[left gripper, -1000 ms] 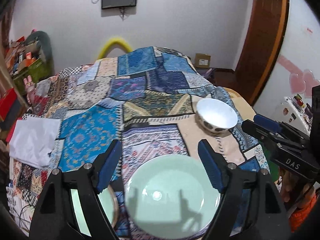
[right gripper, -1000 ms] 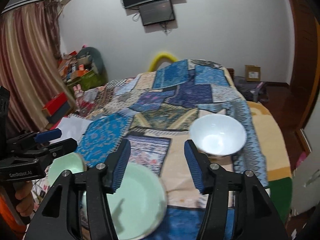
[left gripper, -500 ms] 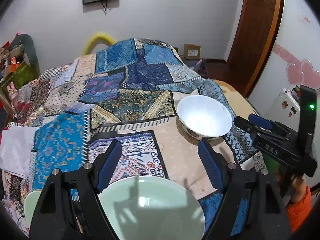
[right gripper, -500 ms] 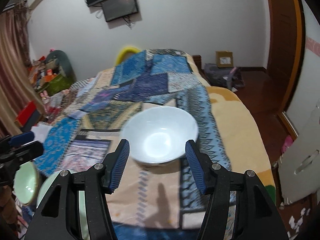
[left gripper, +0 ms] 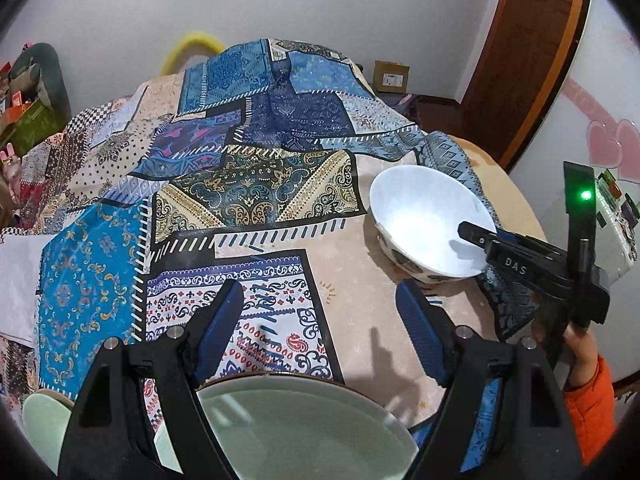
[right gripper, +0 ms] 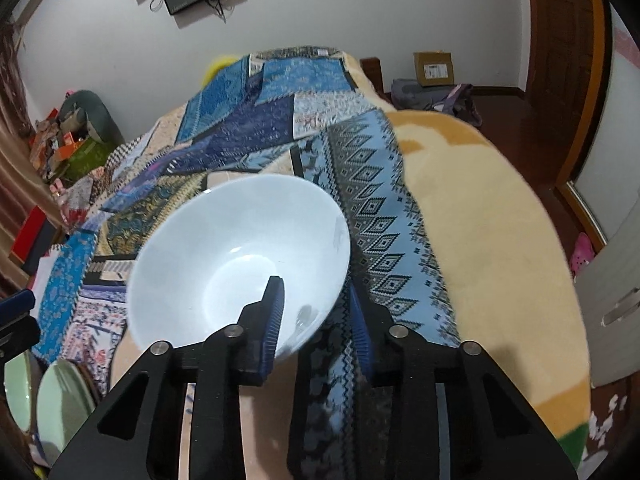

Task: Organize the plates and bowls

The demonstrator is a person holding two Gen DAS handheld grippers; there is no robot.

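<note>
A white bowl (right gripper: 240, 256) with a patterned outside stands on the patchwork cloth; it also shows in the left wrist view (left gripper: 424, 220). My right gripper (right gripper: 316, 312) straddles its near rim, one finger inside and one outside, jaws narrowed on the wall. It shows as a black tool in the left wrist view (left gripper: 472, 236). My left gripper (left gripper: 320, 320) is open and empty above a pale green plate (left gripper: 296, 432) at the near edge. A second green dish (left gripper: 40, 420) lies at the lower left.
The patchwork cloth (left gripper: 248, 184) covers the surface, with a yellow blanket (right gripper: 480, 208) on the right side. Clutter and boxes (right gripper: 60, 148) stand at the left wall. A wooden door (left gripper: 520, 60) is at the right.
My right gripper moved forward to the white bowl and closed around its rim. My left gripper drifted forward, so the green plate sits lower in its view.
</note>
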